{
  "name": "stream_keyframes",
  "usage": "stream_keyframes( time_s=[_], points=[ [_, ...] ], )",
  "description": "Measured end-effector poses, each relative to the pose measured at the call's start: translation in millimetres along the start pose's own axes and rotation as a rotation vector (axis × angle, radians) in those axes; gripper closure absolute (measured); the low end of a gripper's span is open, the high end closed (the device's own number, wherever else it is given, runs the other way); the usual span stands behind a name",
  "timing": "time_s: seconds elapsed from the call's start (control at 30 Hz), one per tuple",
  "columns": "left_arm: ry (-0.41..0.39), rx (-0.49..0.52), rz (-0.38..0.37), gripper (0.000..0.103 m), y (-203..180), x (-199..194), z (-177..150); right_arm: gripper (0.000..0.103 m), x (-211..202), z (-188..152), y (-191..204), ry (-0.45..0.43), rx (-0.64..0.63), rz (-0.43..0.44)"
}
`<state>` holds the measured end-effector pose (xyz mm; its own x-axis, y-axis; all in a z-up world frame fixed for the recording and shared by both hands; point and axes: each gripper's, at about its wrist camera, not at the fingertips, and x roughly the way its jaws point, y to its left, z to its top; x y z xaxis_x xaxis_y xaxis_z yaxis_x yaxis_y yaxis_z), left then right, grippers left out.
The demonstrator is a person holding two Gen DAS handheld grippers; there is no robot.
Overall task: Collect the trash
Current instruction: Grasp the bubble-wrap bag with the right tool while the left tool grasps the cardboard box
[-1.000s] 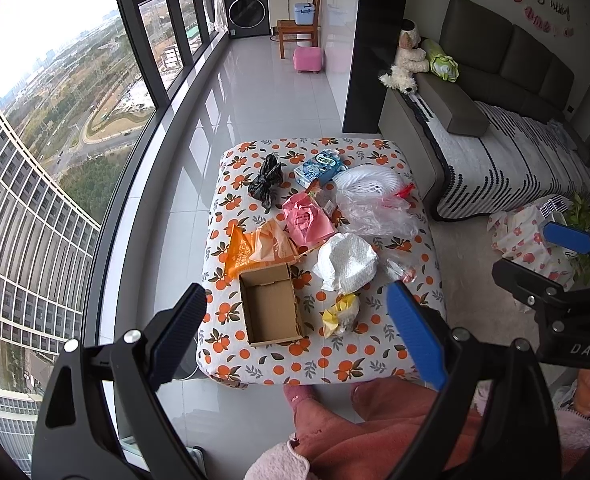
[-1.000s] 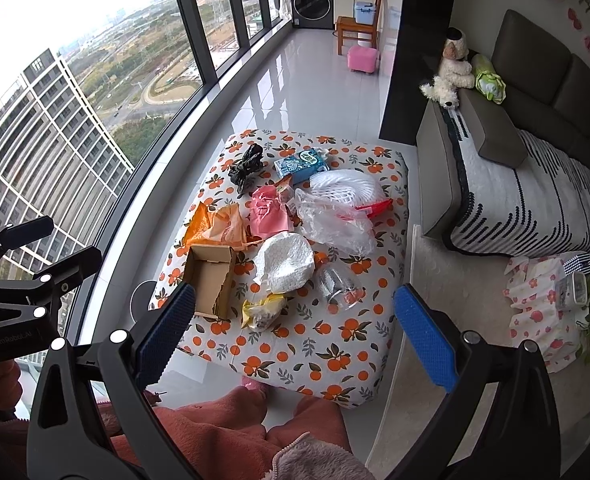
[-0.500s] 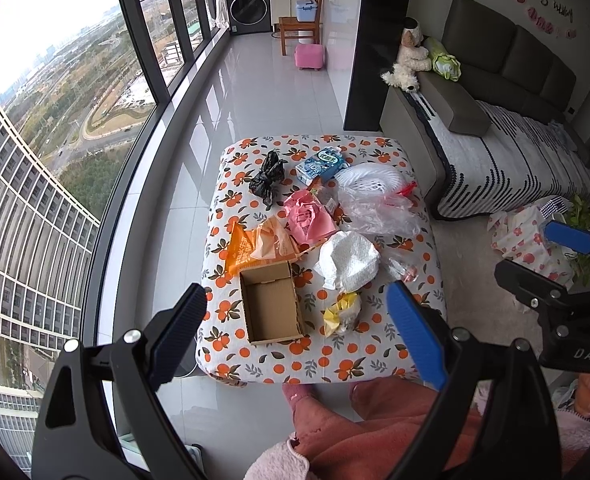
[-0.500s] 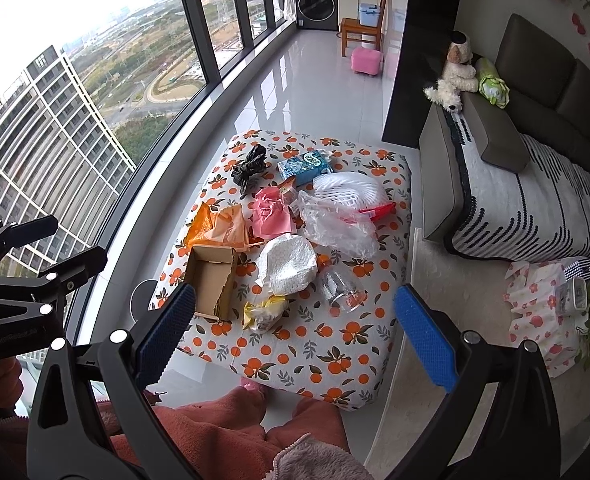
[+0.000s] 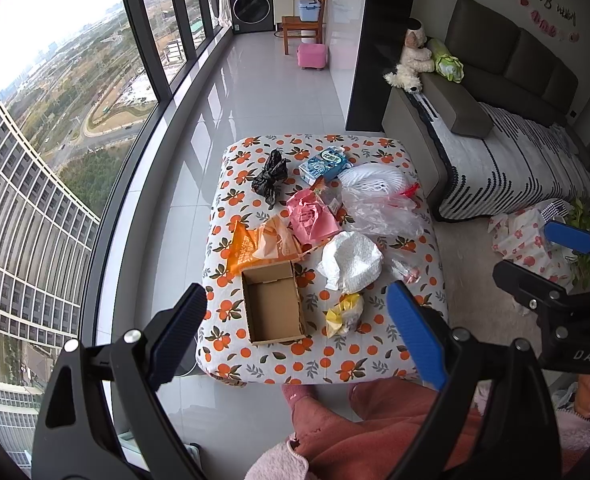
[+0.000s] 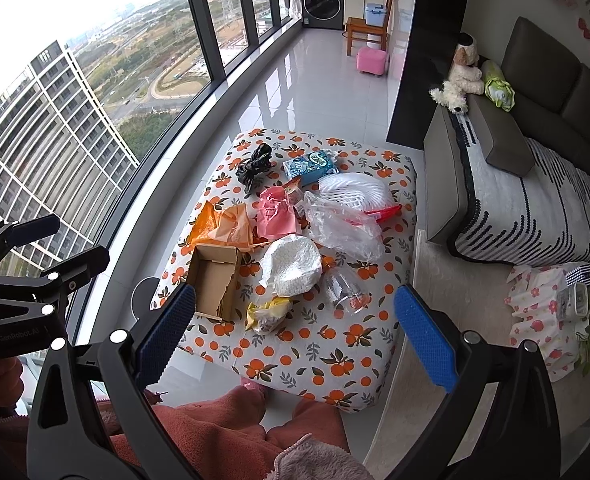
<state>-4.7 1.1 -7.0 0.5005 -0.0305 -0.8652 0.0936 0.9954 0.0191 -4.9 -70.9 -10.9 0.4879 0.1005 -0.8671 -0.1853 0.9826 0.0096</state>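
Trash lies on a low table with an orange-print cloth (image 5: 375,352) (image 6: 335,364). There is an open cardboard box (image 5: 273,306) (image 6: 215,284), an orange bag (image 5: 261,244), a pink bag (image 5: 311,220), a white crumpled wrap (image 5: 351,260) (image 6: 293,266), a yellow wrapper (image 5: 345,314) (image 6: 269,312), clear plastic (image 5: 383,212), a black bag (image 5: 271,176) and a blue packet (image 5: 323,164). My left gripper (image 5: 295,320) is open, held high above the near edge. My right gripper (image 6: 295,320) is open and empty, also high above it.
A glass wall (image 5: 143,128) runs along the left. A grey sofa (image 5: 507,132) with a striped cover stands at the right. A floral bag (image 6: 543,312) lies on the rug. The person's legs in red trousers (image 5: 375,432) are below the grippers.
Both views have shifted only slightly; the table sits a little differently in frame. Both grippers stay open and nothing on the table has moved.
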Motion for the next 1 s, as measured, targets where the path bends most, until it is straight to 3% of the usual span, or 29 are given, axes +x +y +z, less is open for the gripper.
stream_keyframes(
  time_s=[0.5, 0.9, 1.0],
  points=[
    [0.072, -0.079, 0.002, 0.012, 37.5, 23.6, -8.9, 0.007, 35.1, 10.4, 16.1, 0.053, -0.033, 0.023],
    [0.184, -0.123, -0.087, 0.012, 83.1, 103.8, -23.6, 0.007, 124.4, 7.8, 48.9, 0.125, -0.043, 0.035],
    [0.201, -0.119, -0.099, 0.012, 90.5, 130.0, -28.0, 0.007, 149.9, 3.5, 54.9, 0.128, -0.06, 0.005]
  ],
)
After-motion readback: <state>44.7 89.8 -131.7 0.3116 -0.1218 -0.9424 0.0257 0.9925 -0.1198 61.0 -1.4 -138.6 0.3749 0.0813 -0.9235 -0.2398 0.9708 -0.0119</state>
